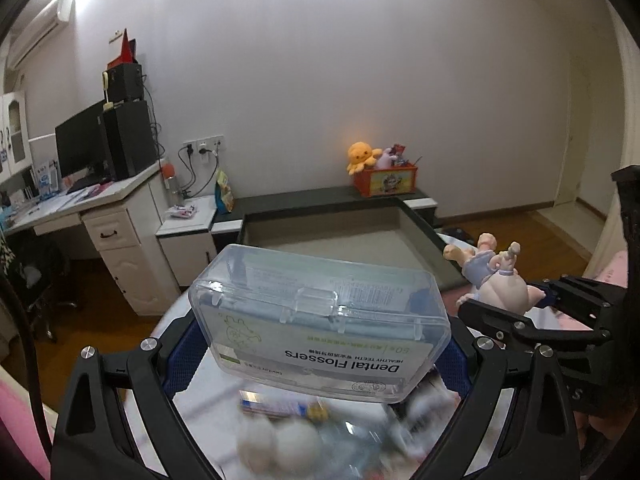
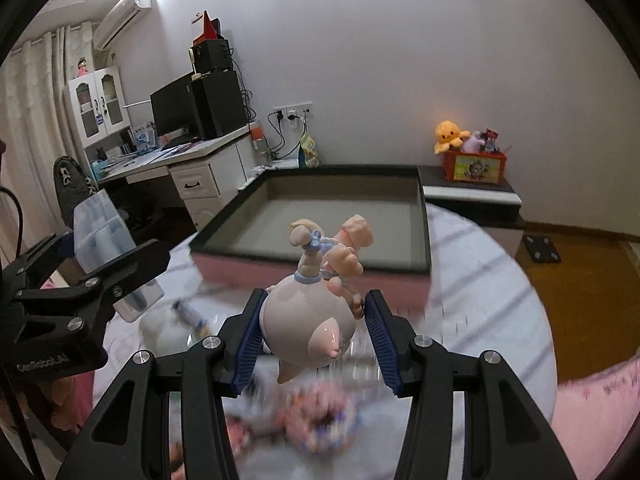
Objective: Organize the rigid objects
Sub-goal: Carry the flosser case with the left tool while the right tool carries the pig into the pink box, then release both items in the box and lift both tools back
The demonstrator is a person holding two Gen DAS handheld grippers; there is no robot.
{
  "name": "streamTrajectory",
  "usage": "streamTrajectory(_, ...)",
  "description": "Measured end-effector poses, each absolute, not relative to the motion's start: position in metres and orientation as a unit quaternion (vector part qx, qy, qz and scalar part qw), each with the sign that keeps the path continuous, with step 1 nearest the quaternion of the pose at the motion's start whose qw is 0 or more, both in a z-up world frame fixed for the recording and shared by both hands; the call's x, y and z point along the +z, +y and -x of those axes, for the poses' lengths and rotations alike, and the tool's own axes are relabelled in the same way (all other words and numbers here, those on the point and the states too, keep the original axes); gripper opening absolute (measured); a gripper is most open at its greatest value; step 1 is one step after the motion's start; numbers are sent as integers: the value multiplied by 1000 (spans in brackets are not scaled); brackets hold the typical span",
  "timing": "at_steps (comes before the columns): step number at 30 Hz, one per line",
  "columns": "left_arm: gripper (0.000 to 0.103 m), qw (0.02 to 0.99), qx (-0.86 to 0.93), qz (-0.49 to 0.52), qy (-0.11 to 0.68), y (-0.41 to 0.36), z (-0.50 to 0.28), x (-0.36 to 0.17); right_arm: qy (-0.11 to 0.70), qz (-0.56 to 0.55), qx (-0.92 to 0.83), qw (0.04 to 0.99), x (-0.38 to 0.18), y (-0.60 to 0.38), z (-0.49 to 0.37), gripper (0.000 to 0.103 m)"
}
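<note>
My left gripper (image 1: pixel 316 344) is shut on a clear plastic box of dental flossers (image 1: pixel 320 320), held above the round table; the box also shows in the right wrist view (image 2: pixel 100 232). My right gripper (image 2: pixel 312 328) is shut on a pink pig figurine (image 2: pixel 316 304), held upside down by its head, feet pointing up; it also shows in the left wrist view (image 1: pixel 496 280). A wide shallow tray with a dark rim (image 2: pixel 420 208) sits on the table just beyond both grippers, its grey inside bare.
Blurred small items lie on the white round table (image 2: pixel 480 280) below the grippers. Behind stand a white desk (image 2: pixel 200 168) with monitor, a low dark bench (image 2: pixel 472 192) holding an orange toy box (image 2: pixel 476 166), and wooden floor at the right.
</note>
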State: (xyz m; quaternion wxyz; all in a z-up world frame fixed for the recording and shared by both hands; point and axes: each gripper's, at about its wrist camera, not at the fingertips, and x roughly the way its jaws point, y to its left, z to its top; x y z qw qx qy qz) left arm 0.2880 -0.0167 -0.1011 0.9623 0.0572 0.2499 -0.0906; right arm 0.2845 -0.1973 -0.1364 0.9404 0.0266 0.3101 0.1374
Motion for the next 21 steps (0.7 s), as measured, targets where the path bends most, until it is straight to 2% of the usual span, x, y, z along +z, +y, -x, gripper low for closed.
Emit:
streamTrajectory(5, 96, 952, -76, -66, 290, -19, -360, -107, 332, -21, 146, 932, -137, -189, -343, 51)
streamTrajectory(10, 96, 931, -75, -56, 352, -19, -418, -137, 370, -21, 129, 920, -156, -188, -399, 51)
streamTrajectory(19, 96, 897, -55, -44, 437, -18, -454, -179, 431, -28, 114, 895, -193, -192, -447, 50)
streamTrajectory(21, 96, 897, -43, -40, 438, -14, -454, -177, 431, -26, 108, 895, -189, -192, -446, 53)
